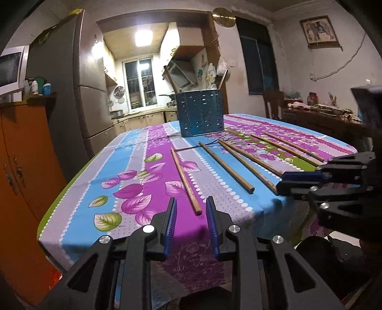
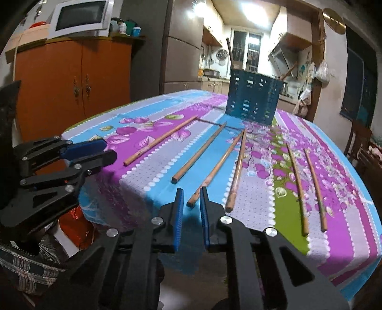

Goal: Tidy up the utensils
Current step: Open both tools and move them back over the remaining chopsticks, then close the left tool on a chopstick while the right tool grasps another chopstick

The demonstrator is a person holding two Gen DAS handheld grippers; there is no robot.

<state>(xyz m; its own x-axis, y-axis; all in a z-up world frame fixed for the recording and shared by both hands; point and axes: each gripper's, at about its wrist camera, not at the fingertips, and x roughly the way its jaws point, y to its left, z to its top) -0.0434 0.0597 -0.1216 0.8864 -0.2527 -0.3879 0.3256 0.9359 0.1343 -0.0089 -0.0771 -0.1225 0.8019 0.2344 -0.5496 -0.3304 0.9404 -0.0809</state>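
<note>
Several wooden chopsticks lie side by side on the flowered tablecloth [image 1: 133, 152], pointing toward a blue perforated utensil holder [image 1: 201, 112] [image 2: 253, 100] at the far side, which has sticks standing in it. My left gripper [image 1: 191, 199] is open at the table's near edge, and the near end of the leftmost chopstick [image 1: 185, 181] sits just ahead between its fingertips, untouched. My right gripper [image 2: 191, 190] has a narrow gap. The end of the third chopstick [image 2: 214, 169] lies in that gap, and the blue pads stand off it. Each gripper shows from the side in the other's view: left gripper [image 2: 107, 151], right gripper [image 1: 281, 181].
An orange cabinet [image 2: 71, 78] with a microwave [image 2: 81, 16] on top stands left of the table, with a grey fridge [image 1: 95, 95] behind it. A wooden chair [image 1: 272, 102] and a cluttered side table [image 1: 322, 112] are at the right. A plaid sleeve [image 2: 23, 262] shows low on the left.
</note>
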